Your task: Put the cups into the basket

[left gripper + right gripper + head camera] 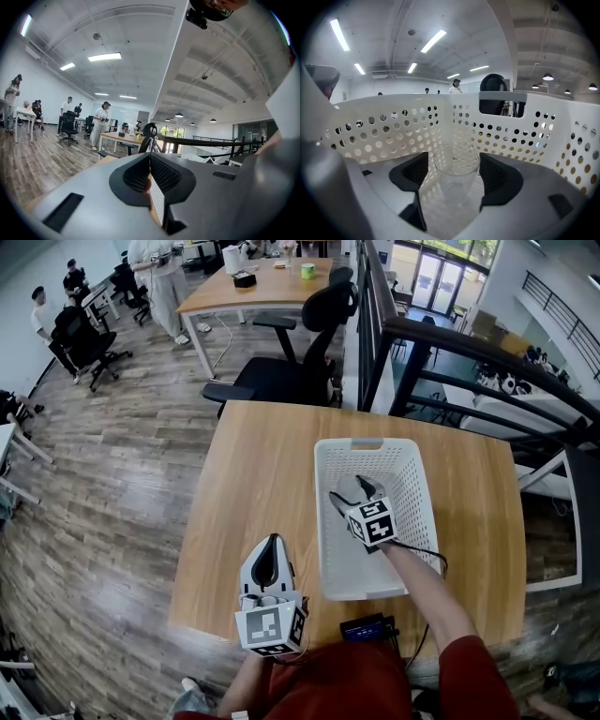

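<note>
We are holding our right hand-held gripper (453, 165) inside the white basket (389, 133), jaws standing apart with a clear cup (456, 180) upright between them. The pads seem to be just clear of the cup, though that gap is hard to judge. The basket is sitting on the desk (262, 474). Our left hand-held gripper (150, 159) is hovering left of the basket, jaws together and empty.

Light: bright, even, from ceiling strips (435, 41) and windows (441, 277)
Shadows: soft on tabletop (262, 484)
Edges: fisheye bending, dark corners (both gripper views)
Focus: foreground soft
</note>
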